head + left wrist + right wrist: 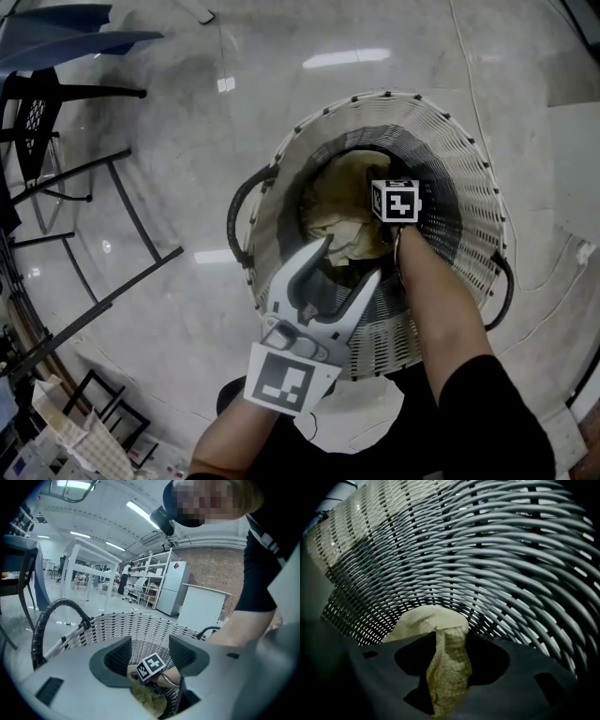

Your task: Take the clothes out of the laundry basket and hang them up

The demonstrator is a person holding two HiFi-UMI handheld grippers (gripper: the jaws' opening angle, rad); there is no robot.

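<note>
The laundry basket (450, 141) stands on the pale floor (187, 112) right below the person, so both arms can work straight down through its open top. The right tool (450, 641) reaches deep inside, close to the far woven wall. That is where the only item visible in it, a tan garment (342, 187), lies crumpled on the bottom. In the right gripper view a ridge of that cloth stands up between the jaws and fills the gap from pad to pad. I read this as the jaws drawn in to a middling gap and pinching the fold, a grip suited to lifting the piece by one gathered edge. The rest of the garment lies slack beneath, not yet raised from the basket's bottom. The left tool (349, 262) hangs over the basket's near rim with its jaws spread wide and nothing between them. It seems to wait there, ready to catch a second part of the cloth once it comes up. A dark metal frame (103, 187) stands on the floor well apart from the basket, toward the left edge of the head view. Whether it is the hanging place I cannot tell.
</note>
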